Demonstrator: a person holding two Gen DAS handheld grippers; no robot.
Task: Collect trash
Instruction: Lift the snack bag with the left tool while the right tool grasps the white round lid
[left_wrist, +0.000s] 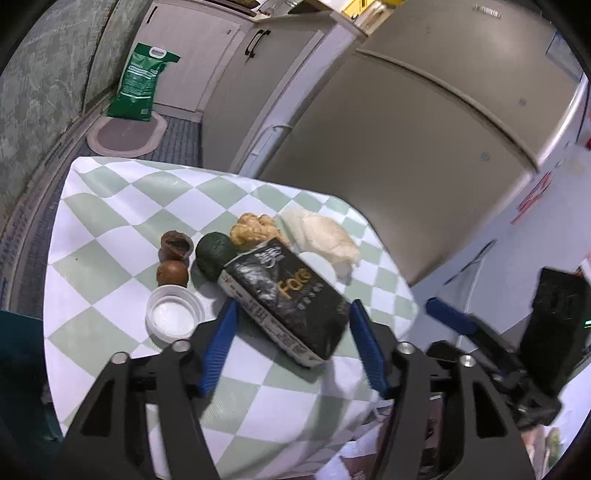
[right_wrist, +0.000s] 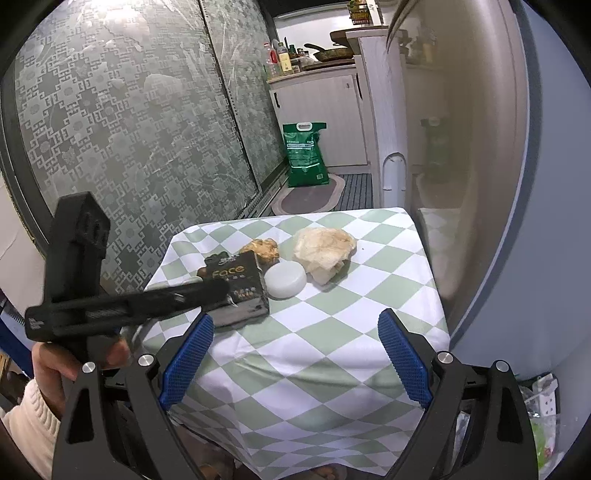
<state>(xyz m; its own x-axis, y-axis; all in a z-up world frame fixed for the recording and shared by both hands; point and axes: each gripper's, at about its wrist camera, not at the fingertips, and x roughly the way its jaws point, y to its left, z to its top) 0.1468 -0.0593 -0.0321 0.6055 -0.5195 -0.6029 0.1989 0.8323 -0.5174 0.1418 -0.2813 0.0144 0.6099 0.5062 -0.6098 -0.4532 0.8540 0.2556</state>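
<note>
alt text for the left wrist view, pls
The left tool holds a black "Face" packet between its blue fingers over a green-and-white checked table. Behind the packet lie a white lid, two brown nut shells, a walnut kernel and a crumpled tissue. The right tool shows at the right edge.

Box (left_wrist: 284, 295) on table (left_wrist: 110, 206), lid (left_wrist: 171, 317) left of it, tissue wad (left_wrist: 325, 236) behind.
</note>
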